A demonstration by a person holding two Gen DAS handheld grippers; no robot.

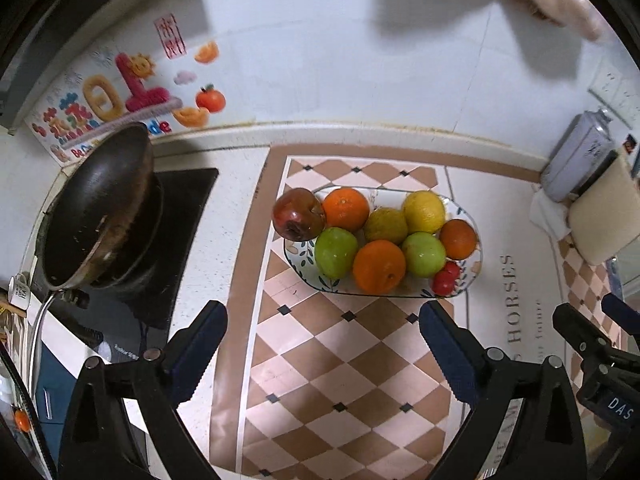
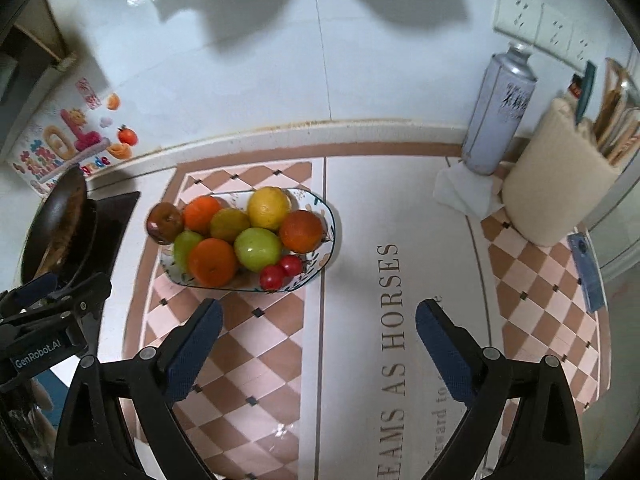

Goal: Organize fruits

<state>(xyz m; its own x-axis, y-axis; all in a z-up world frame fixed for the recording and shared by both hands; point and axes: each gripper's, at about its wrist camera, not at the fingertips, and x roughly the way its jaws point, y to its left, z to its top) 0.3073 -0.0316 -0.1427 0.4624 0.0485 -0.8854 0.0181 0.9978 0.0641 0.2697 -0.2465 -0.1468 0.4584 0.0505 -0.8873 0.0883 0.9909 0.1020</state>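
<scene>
fruit plate (image 1: 474,268) full on bench (image 2: 360,208), wok (image 1: 96,204) to its left. left gripper (image 1: 323,346) & right gripper (image 2: 319,344) both spread apart, holding nothing.

- Plate (image 2: 329,216): one, patterned, on the checked mat (image 2: 256,344).
- Oranges: three — back left (image 2: 201,212), front (image 2: 212,262), right (image 2: 301,231).
- Green apples: two — left (image 2: 185,248), centre (image 2: 257,249).
- Red apple (image 2: 164,222): one, at the plate's left end.
- Lemons: two — bright yellow (image 2: 269,207), duller one (image 2: 229,224).
- Small red fruits: two — (image 2: 272,277) and (image 2: 291,265), touching, kind unclear.
- Pan (image 2: 52,224): one, tilted on the hob.
- Spray can (image 2: 500,112): one, upright.
- Grippers: two — left (image 1: 323,346), right (image 2: 319,342), each with jaws apart.
</scene>
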